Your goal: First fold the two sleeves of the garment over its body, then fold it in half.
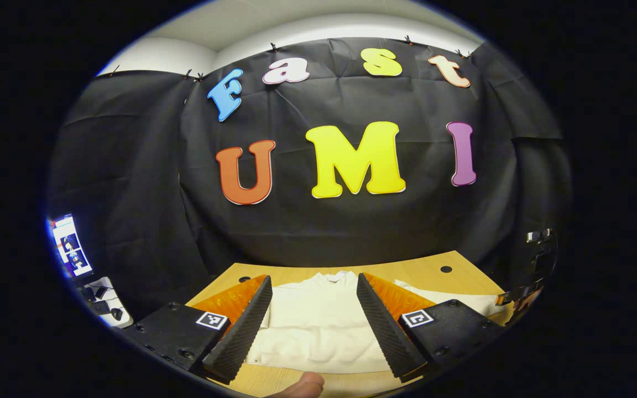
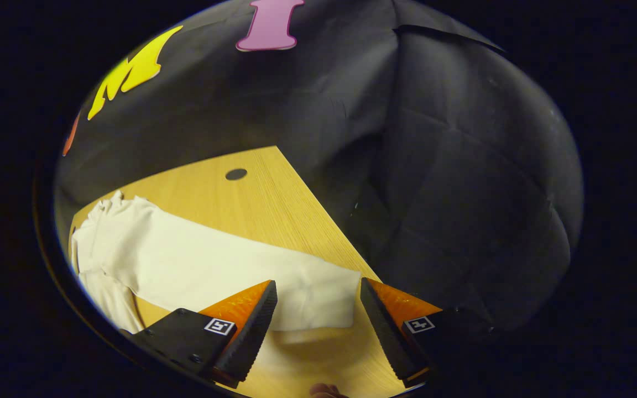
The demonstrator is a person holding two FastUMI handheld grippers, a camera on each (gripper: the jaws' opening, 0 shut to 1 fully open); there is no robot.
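The garment (image 1: 318,326) is soft, matt cloth, lightly creased; its sleeve (image 2: 230,271) lies smooth. The bench (image 2: 257,204) is pale wood with a fine straight grain and a dull sheen. The fingers (image 1: 241,331) carry ribbed, rough-looking pads. The wall (image 1: 351,232) is matt cloth with fold creases.

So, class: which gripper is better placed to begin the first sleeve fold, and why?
Right, probably. The right gripper is open, with the cuff of the outstretched sleeve lying between its fingers. The left gripper, also open, faces the white garment's body, not a sleeve.
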